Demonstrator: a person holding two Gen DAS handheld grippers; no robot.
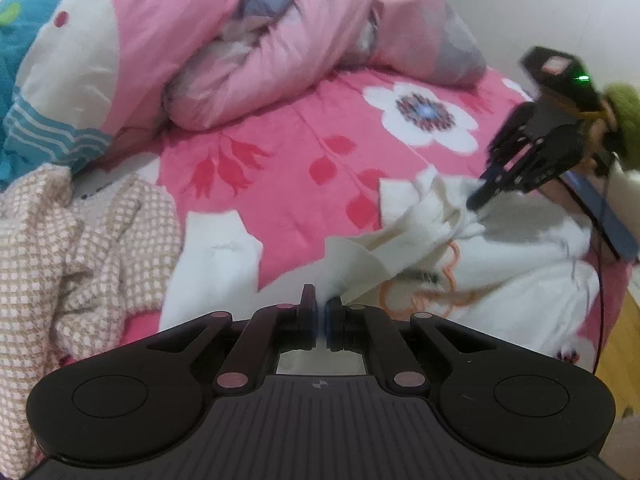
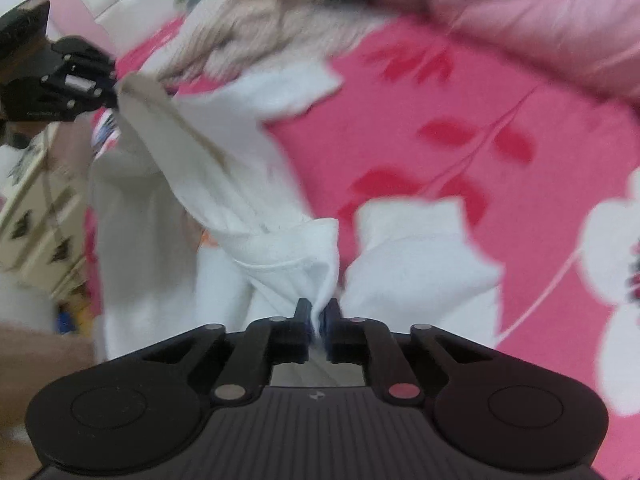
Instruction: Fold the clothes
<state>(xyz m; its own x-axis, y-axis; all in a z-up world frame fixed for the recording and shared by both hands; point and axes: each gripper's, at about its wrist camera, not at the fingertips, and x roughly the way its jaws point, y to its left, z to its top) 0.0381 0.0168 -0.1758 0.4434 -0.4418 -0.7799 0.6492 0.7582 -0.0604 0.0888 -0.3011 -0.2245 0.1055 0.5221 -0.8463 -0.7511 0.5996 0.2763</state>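
A white garment with an orange print lies rumpled on the pink floral bed sheet. In the left wrist view my left gripper is shut, pinching a folded edge of the white cloth between its pads. My right gripper shows at the right, nose down into another part of the same garment. From the right wrist view, the right gripper is shut on a bunched fold of the white garment. A band of the cloth stretches up to the left gripper at the upper left.
A beige checked garment lies heaped at the left. A bundled pink quilt fills the back of the bed, with a blue patterned cloth at the far left. A green sleeve is behind the right gripper. Wooden floor lies past the bed's right edge.
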